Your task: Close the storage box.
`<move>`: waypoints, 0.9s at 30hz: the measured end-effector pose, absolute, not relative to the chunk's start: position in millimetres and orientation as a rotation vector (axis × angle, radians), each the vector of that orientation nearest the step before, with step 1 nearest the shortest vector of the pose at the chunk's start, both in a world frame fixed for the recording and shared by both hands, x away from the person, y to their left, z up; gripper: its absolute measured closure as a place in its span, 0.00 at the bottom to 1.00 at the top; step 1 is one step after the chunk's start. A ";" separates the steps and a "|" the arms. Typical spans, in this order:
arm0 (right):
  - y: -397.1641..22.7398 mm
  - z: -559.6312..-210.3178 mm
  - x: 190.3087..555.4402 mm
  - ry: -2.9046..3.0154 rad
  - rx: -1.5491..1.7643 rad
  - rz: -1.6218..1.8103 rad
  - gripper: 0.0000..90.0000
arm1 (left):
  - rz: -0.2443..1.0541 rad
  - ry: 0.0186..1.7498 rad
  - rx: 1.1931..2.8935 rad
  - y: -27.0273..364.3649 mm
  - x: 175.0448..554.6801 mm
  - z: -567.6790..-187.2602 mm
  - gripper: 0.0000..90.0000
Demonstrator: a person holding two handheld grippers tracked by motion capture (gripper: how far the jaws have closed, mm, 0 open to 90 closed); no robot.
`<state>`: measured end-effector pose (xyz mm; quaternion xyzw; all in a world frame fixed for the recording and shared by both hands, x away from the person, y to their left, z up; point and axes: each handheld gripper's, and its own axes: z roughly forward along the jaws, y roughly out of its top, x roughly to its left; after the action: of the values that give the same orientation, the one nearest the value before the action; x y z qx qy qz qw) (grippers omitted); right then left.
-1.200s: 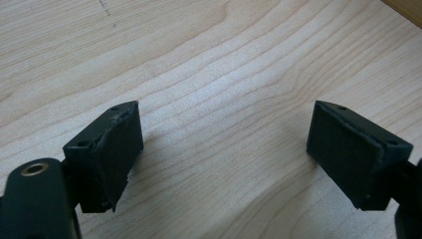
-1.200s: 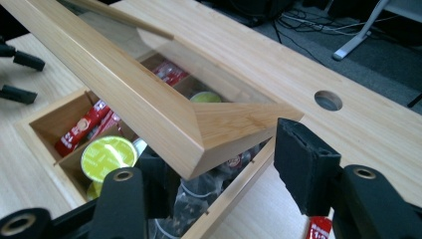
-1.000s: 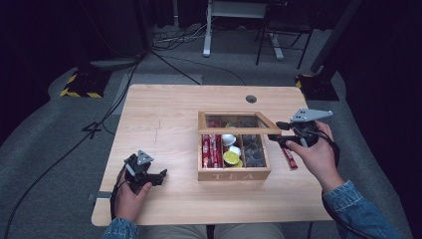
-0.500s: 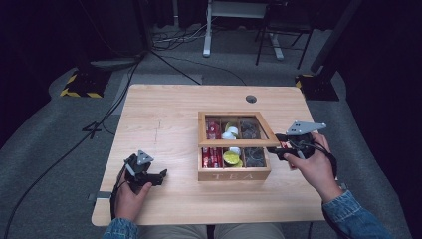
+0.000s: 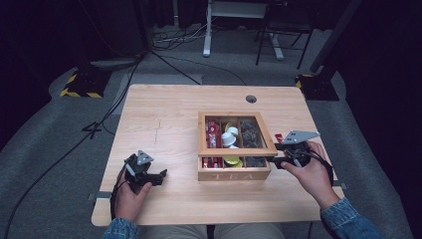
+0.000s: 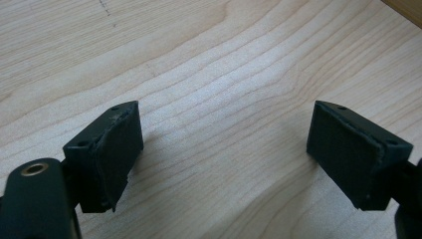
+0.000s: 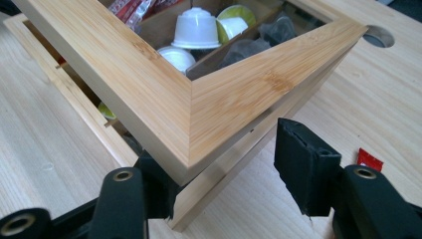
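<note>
Lid (image 5: 238,133) of the tea box (image 5: 234,170) sits part-raised mid-bench (image 5: 164,129); your right gripper (image 7: 224,164) straddles its corner, jaws apart. Your left gripper (image 6: 224,149) rests gaping on bare wood.

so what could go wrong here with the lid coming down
1. The lid sits on one of the right gripper's fingers at a corner, while the other stands clear, so it could slip off and slam onto the box.
2. White pods stand tall inside and might get pressed.
3. The lower finger could get trapped between lid and box.
</note>
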<state>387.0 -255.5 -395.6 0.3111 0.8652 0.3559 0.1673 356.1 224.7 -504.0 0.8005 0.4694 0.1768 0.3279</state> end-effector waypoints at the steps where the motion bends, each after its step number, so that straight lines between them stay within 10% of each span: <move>1: -255.4 -398.0 386.4 2.470 0.883 1.004 0.51 | 0.465 1.227 2.098 224.9 356.2 -503.9 0.16; 27: -256.4 -414.8 377.9 2.594 0.930 0.940 0.49 | 0.466 1.230 2.094 224.5 356.2 -504.1 0.16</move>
<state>377.9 -256.4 -414.8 0.3174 0.8850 0.3208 0.1148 356.2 224.5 -504.1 0.7999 0.4700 0.1780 0.3280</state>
